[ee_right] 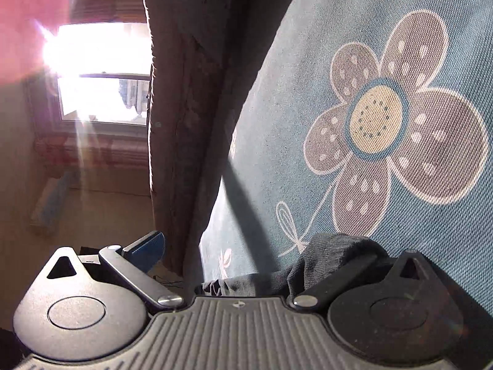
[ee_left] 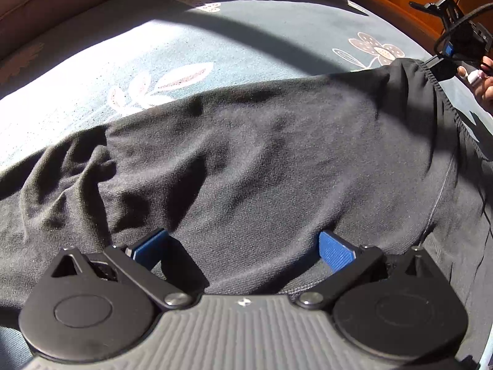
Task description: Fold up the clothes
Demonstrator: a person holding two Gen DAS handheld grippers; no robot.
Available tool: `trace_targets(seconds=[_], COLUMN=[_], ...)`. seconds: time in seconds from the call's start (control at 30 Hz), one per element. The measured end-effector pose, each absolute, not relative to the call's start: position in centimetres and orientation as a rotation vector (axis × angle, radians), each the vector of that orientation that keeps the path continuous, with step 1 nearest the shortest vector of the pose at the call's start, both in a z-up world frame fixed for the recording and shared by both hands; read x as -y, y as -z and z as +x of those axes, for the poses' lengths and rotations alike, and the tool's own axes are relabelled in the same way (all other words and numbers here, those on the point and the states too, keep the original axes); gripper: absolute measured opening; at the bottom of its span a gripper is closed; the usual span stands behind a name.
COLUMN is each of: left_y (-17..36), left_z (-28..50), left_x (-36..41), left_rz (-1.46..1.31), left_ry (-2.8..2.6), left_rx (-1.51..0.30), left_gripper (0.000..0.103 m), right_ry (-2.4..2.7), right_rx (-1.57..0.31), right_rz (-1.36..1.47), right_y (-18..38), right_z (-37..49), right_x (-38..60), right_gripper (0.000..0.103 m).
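Left wrist view first: the left gripper [ee_left: 243,248] hangs low over a black knitted garment [ee_left: 262,160] that lies spread on a blue-grey bedcover printed with spotted flowers [ee_left: 191,46]. Its jaws stand wide apart, blue pads [ee_left: 334,251] showing, with nothing between them — the cloth lies just under them, unpinched. At the far right edge the right gripper [ee_left: 443,67] meets the garment's stitched hem [ee_left: 431,74], and part of the person's hand [ee_left: 483,83] shows behind it.

From the right wrist view, the right gripper [ee_right: 243,256] has its left finger [ee_right: 148,246] bare and swung outward, while a bunch of the dark cloth [ee_right: 336,246] lies over the right finger and trails across the front of the body. The jaws look spread, so I judge the cloth is draped on one finger and not pinched, though the right tip is hidden. Beyond it are the large flower print [ee_right: 385,117], a brown padded edge [ee_right: 185,92] and a bright window [ee_right: 101,67].

As for progress, the garment lies mostly open in one layer, rumpled at the left where a bunched part [ee_left: 71,169] is gathered. No clean fold shows anywhere. My reading is that the work is at an early stage — smoothing or setting out an edge — with all the folding yet to do.
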State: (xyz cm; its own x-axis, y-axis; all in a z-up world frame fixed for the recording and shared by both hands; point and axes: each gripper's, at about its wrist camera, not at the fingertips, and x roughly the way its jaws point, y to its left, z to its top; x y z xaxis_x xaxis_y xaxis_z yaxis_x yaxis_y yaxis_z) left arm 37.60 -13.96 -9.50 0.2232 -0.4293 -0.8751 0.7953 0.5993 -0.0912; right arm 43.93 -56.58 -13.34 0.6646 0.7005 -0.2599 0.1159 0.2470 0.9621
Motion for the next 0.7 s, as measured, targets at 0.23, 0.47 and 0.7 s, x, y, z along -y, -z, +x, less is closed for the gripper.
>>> trace_targets(seconds=[0.23,0.47,0.7], left_y=[9.4,9.4,9.1], left_z=[37.7,37.6,37.5], left_x=[14.1,14.3,14.9], left_rz=[0.424,0.432,0.461], left_ry=[0.88,0.878,0.865], left_rx=[-1.041,-1.043,-1.059], left_gripper=[0.102,0.102,0.102], right_ry=[-0.285,-0.249,-0.334], right_rx=[-0.708,-0.768,-1.048], right_rz=[1.323,1.168,0.998], right_y=[13.3,8.2,8.3], right_z=[40.3,35.9,29.7], right_x=[57.4,57.2,53.8], right_gripper=[0.103,0.103,0.103])
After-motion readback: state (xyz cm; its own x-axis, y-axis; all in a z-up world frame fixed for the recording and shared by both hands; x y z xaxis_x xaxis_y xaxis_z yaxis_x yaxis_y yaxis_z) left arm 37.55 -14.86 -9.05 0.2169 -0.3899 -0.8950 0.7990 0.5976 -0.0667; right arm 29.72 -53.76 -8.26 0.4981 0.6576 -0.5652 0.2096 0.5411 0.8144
